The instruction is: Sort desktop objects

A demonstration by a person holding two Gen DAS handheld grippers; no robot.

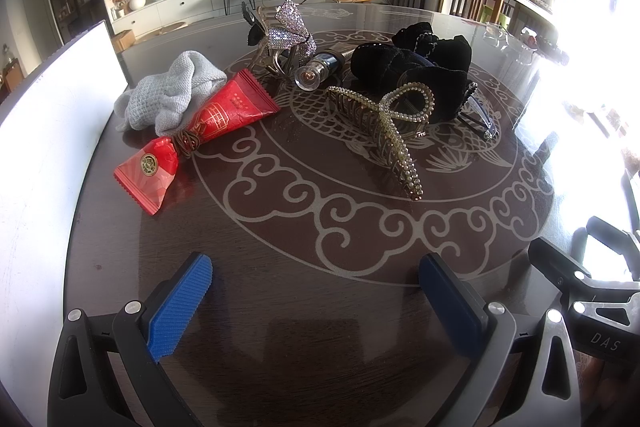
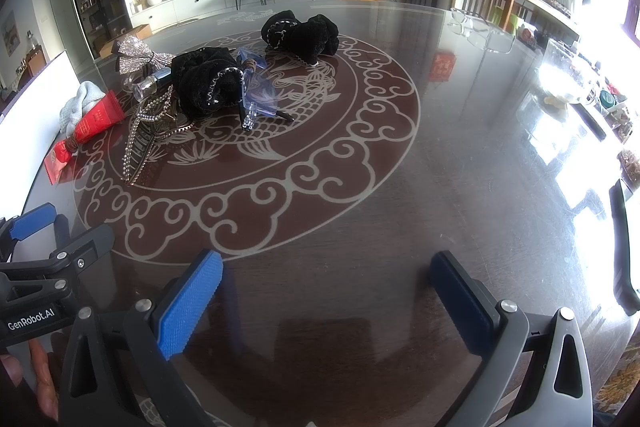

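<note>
Several objects lie in a cluster on the round dark table (image 1: pixel 280 307): a red tube (image 1: pixel 224 111), a grey knit cloth (image 1: pixel 168 95), a pearl hair claw (image 1: pixel 384 123), a rhinestone bow clip (image 1: pixel 288 27), a small glass bottle (image 1: pixel 316 69) and black velvet scrunchies (image 1: pixel 420 63). In the right wrist view the same cluster sits far left, with the scrunchies (image 2: pixel 208 83), a clear blue clip (image 2: pixel 260 99) and the red tube (image 2: pixel 96 119). My left gripper (image 1: pixel 316 291) is open and empty, near the table's front. My right gripper (image 2: pixel 328 287) is open and empty, to the right of the left one.
A white board (image 1: pixel 52 131) stands along the table's left edge. Clear glasses (image 2: pixel 476 31) lie at the far right of the table. Clutter and bright glare fill the right side. A TV, an orange chair and plants stand in the room behind.
</note>
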